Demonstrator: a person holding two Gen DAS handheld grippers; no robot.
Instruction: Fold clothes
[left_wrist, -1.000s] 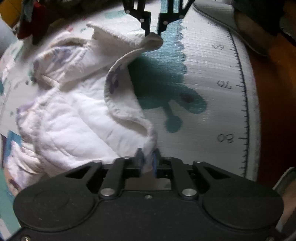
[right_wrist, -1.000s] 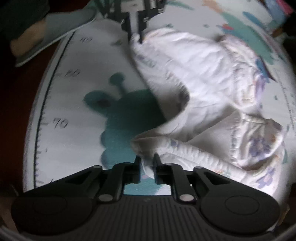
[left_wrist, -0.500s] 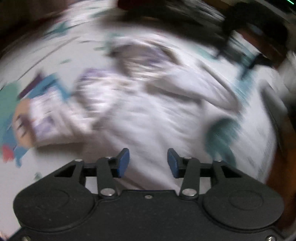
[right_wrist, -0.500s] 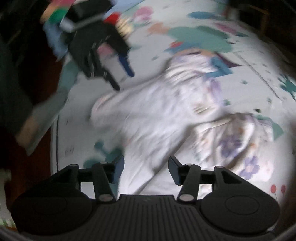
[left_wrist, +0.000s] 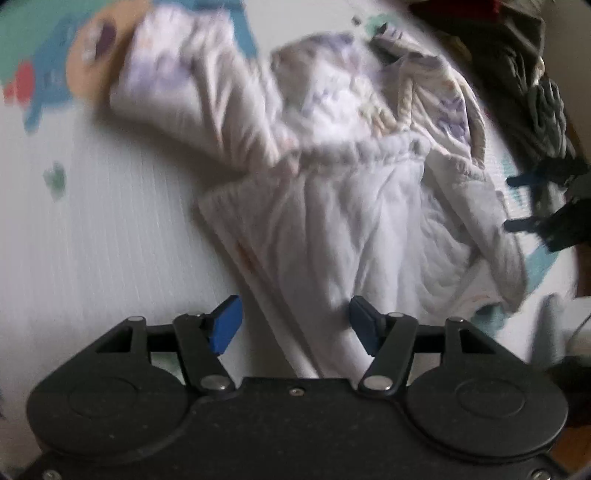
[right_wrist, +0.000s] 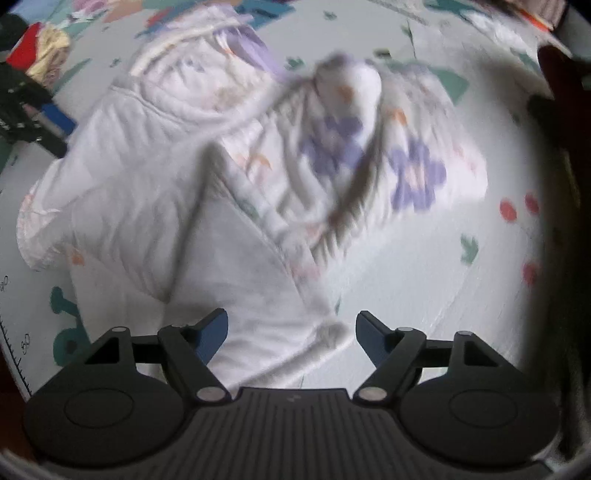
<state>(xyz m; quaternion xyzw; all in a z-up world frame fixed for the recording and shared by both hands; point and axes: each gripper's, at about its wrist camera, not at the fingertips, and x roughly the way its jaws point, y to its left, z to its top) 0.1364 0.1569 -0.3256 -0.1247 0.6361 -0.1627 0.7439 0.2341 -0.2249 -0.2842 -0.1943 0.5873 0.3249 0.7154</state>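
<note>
A white padded garment (left_wrist: 362, 206) with purple flowers lies crumpled on the printed play mat (left_wrist: 96, 229). My left gripper (left_wrist: 293, 321) points down over its near edge; its jaws are opening and the blue pads press on nothing, cloth lying below the gap. In the right wrist view the same garment (right_wrist: 221, 177) spreads under my right gripper (right_wrist: 291, 334), whose jaws are also opening, apart from the fabric beneath. The right gripper (left_wrist: 543, 210) shows at the right edge of the left wrist view, and the left gripper (right_wrist: 40, 122) at the left edge of the right wrist view. Both views are motion-blurred.
A dark heap of other clothes (left_wrist: 524, 74) lies past the garment at the top right of the left wrist view. Red and yellow items (right_wrist: 40, 48) sit at the mat's far left corner. The mat's ruler-marked edge (right_wrist: 14, 350) meets dark floor at lower left.
Both grippers have let go of the garment's hem and opened. Each has rolled and swung across, so the garment now lies dropped on the mat beneath them.
</note>
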